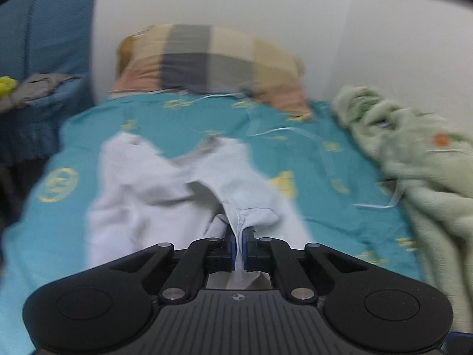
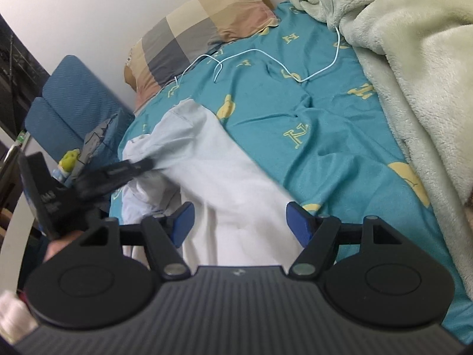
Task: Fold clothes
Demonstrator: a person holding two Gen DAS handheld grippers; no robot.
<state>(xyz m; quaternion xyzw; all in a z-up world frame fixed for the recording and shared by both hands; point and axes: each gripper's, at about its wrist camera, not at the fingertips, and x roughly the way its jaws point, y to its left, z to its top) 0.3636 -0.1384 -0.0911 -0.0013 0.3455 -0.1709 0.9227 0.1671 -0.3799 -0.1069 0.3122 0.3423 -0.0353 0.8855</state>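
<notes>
The left gripper (image 1: 239,238) is clamped tight on a stitched fold of the pale blue garment (image 1: 153,189), the cloth pinched between its blue pads (image 1: 233,247) and rising in a ridge just ahead of them. The rest of the garment spreads ahead and to both sides of that gripper on the teal sheet (image 1: 295,136); the picture is blurred, so what kind of garment it is stays unclear.

The right gripper (image 2: 239,224) stands wide, with nothing pressed between its pads (image 2: 298,222). The garment (image 2: 212,171) lies directly below and ahead of it, running away to its front left. The left gripper (image 2: 130,168) shows blurred to its left, at the garment's far edge.

Beyond both tools a checked pillow (image 1: 207,59) sits against the wall. A green blanket (image 2: 414,88) is heaped to the right, with a thin white cable (image 2: 266,53) trailing across the sheet (image 2: 325,133) before it.
</notes>
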